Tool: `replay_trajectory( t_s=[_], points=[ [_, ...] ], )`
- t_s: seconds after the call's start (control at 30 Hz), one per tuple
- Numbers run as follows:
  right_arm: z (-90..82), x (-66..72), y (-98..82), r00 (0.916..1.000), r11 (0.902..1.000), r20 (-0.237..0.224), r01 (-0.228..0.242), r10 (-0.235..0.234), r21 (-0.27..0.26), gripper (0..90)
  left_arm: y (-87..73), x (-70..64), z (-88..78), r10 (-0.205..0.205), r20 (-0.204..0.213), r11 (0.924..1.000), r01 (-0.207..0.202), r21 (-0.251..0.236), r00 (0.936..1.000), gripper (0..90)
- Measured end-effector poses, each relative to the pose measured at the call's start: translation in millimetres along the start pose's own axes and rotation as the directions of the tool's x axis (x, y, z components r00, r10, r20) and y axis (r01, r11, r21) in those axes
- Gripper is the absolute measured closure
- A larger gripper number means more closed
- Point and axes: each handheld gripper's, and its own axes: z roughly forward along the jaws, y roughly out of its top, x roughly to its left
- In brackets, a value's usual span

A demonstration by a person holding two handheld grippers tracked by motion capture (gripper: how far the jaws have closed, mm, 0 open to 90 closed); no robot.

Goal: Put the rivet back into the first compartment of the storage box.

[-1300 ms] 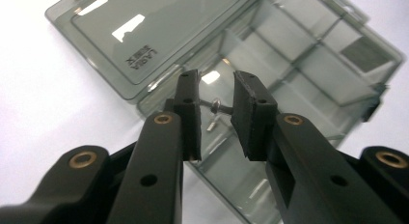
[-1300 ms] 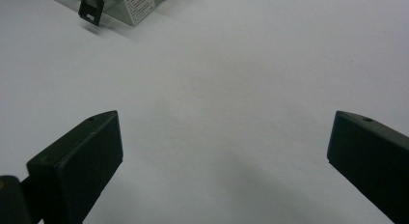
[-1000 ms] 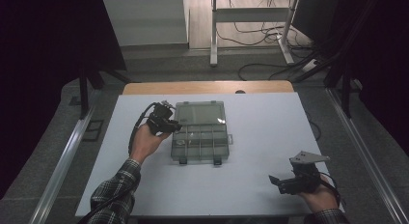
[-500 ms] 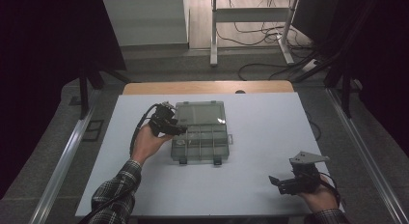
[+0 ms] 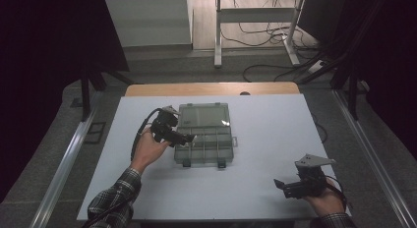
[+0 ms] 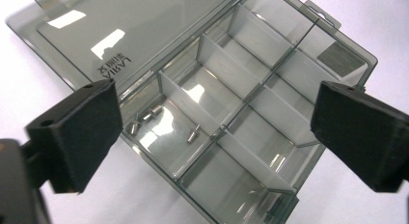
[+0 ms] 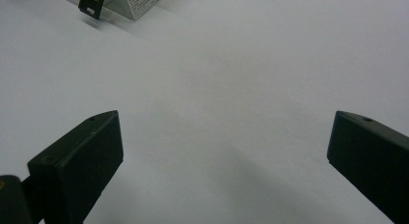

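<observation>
Between the spread black pads (image 6: 79, 134) of my left gripper (image 5: 191, 138) nothing is held; its jaws have just been opening and now stand wide apart above the smoky-grey transparent plastic compartment box (image 5: 204, 137). Directly under them, in the left gripper view, I see four small silver metal screws (image 6: 155, 122) lying loose on the floor of one compartment at the box's left end, three of them clustered close together and one a little apart. Thin translucent dividers (image 6: 221, 57) split the tray into several cells; the others that I can see hold nothing I can make out. The box's hinged lid (image 5: 203, 111) lies folded back flat on the far side, embossed lettering visible on it. Two dark latches (image 5: 187, 163) hang off the near edge of the tray.

My left hand (image 5: 147, 149) sits just left of the box. The box itself rests around the middle of the white tabletop (image 5: 265, 129), slightly left.

My right gripper (image 5: 281, 185) is well apart from the box, at the near right corner of the table, jaws spread wide over bare surface, gripping nothing.
</observation>
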Motion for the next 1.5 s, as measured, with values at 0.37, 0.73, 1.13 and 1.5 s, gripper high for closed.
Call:
replay_trajectory(
  t_s=[0.37,0.73,1.13,1.5],
  points=[
    [0.0,0.1,-0.1,1.0000,1.0000,0.001,0.000,0.000,0.001,0.0,-11.0,-18.2,-10.2,0.046,-0.011,0.9985,-0.046,-0.028,0.9989,1.2],
    [0.1,0.3,-0.2,1.0000,1.0000,0.003,0.004,-0.004,0.001,0.0,-31.4,-34.1,-17.3,0.081,-0.006,0.9939,-0.081,-0.075,0.9967,0.9],
    [-0.9,0.6,0.1,1.0000,1.0000,0.006,0.003,-0.003,-0.005,0.0,-48.4,-40.4,-26.4,0.086,-0.030,0.9913,-0.089,-0.098,0.9958,0.9],
    [-1.4,0.8,0.6,1.0000,0.9999,0.006,0.008,-0.008,-0.011,0.0,-72.9,-44.1,-40.4,0.051,-0.042,0.9930,-0.055,-0.105,0.9978,1.0]
  ],
)
